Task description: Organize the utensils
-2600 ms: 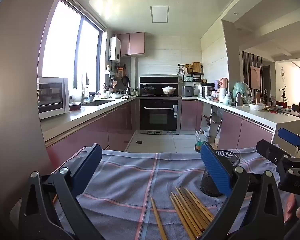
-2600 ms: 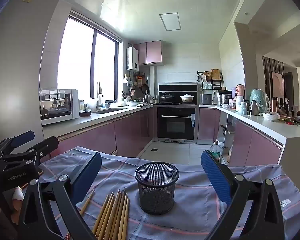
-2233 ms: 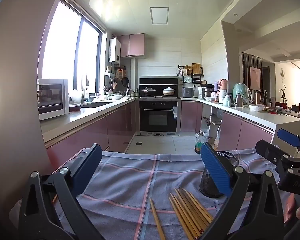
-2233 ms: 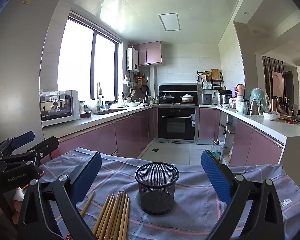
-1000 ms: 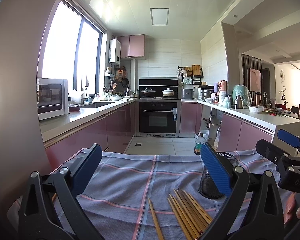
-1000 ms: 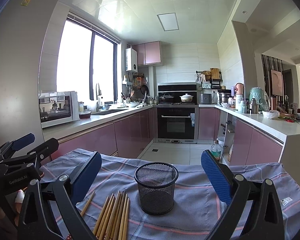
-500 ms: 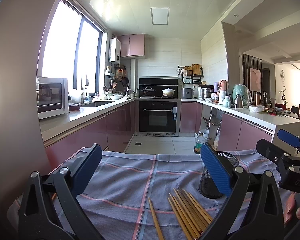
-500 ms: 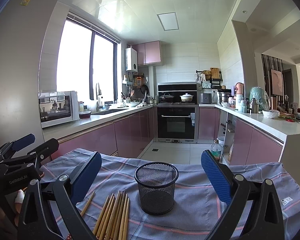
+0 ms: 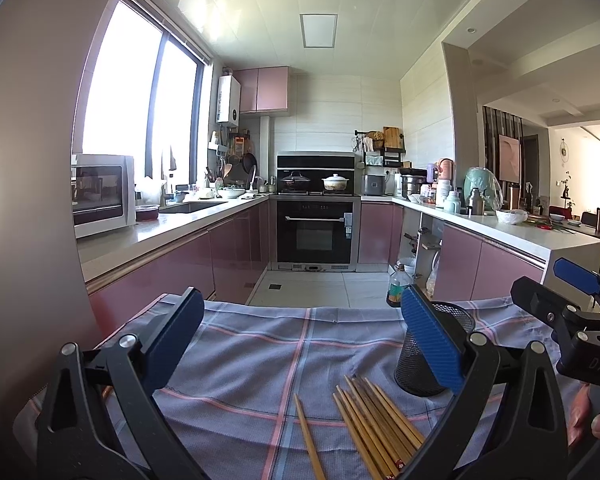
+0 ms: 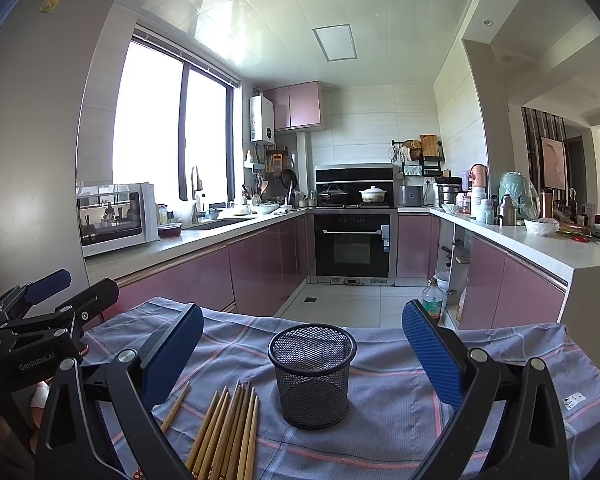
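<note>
On the checked cloth sits your empty mesh cup, upright, mouth up, light enough to tip if knocked. Just left of it lies a bundle of chopsticks, with one stray stick a little apart on the far side from the cup. Their long axes run away from you, tips fanning slightly toward the cup. They look thin, stiff, light and likely to roll, so pinch across the middle of the shafts. Your left gripper and right gripper both hover spread wide, holding nothing.
</note>
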